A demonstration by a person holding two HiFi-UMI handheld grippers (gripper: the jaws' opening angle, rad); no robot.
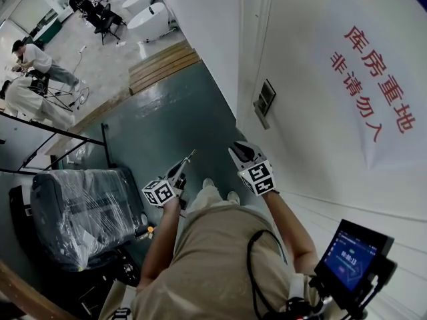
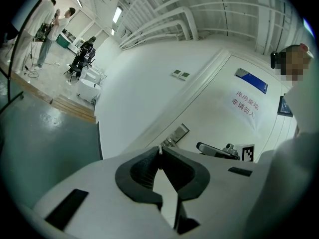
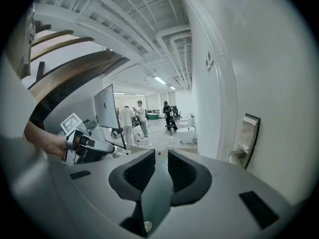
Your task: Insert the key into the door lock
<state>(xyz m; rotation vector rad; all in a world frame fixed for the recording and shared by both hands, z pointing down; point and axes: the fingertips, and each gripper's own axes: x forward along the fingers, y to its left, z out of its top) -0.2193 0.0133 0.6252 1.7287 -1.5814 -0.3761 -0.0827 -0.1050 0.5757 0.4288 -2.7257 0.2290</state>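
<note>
The step in hand looks like the approach. The key has not reached the door lock (image 1: pixel 265 102), which sits on the white door (image 1: pixel 313 179) to the far right of both hand-held grippers and well apart from them.

The left hand-held gripper (image 1: pixel 189 159) is closed, and its view shows only a thin sliver of metal pinched at the tips of its pads. I take this to be the key (image 2: pixel 159 150). It pokes out just past the tips, narrow and pale, roughly in line with the jaws. Too little of it shows to read its teeth or which way the blade is turned.

The right hand-held gripper (image 1: pixel 240 151) is open, with a clear gap between its pads and nothing in it. It is nearer the door than the left one.

The lock is a slim metal plate with a dark face, mounted by the door's edge next to the frame. From the right gripper's view it stands just to the right, with a lever-like part low on it. No view shows the keyhole.

The next move would be to carry the left hand-held gripper to the far right, up to the plate. The keyhole then has to be found and the blade squared to it before pushing in. With so little of the key gripped, a skewed push could twist it in the pads.
</note>
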